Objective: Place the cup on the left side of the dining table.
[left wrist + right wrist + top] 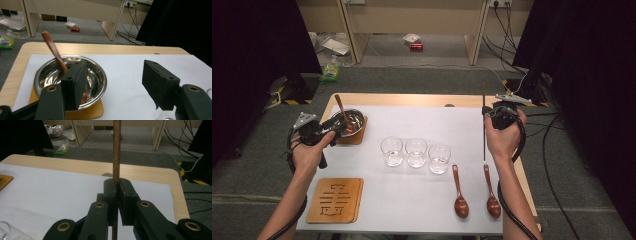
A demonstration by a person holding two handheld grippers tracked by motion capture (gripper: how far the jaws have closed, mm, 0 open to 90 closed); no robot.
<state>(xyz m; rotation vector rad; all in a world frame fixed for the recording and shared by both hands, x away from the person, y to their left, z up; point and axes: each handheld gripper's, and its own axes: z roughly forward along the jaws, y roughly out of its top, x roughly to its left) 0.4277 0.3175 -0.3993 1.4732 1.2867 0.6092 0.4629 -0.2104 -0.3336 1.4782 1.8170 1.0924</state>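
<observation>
we find the right gripper [116, 192] clamped on a thin stick [116, 150] at 2 o'clock; it risks slipping. the left gripper [115, 82], gaping and empty, could knock the bowl [100, 77] at 10 o'clock.

spoon [343, 114] in bowl [356, 119] on trivet [360, 136] | 3 glasses [416, 152] centre | 2 spoons [460, 192] right

Three glasses [416, 152] stand in a row beside two spoons [460, 194].
</observation>
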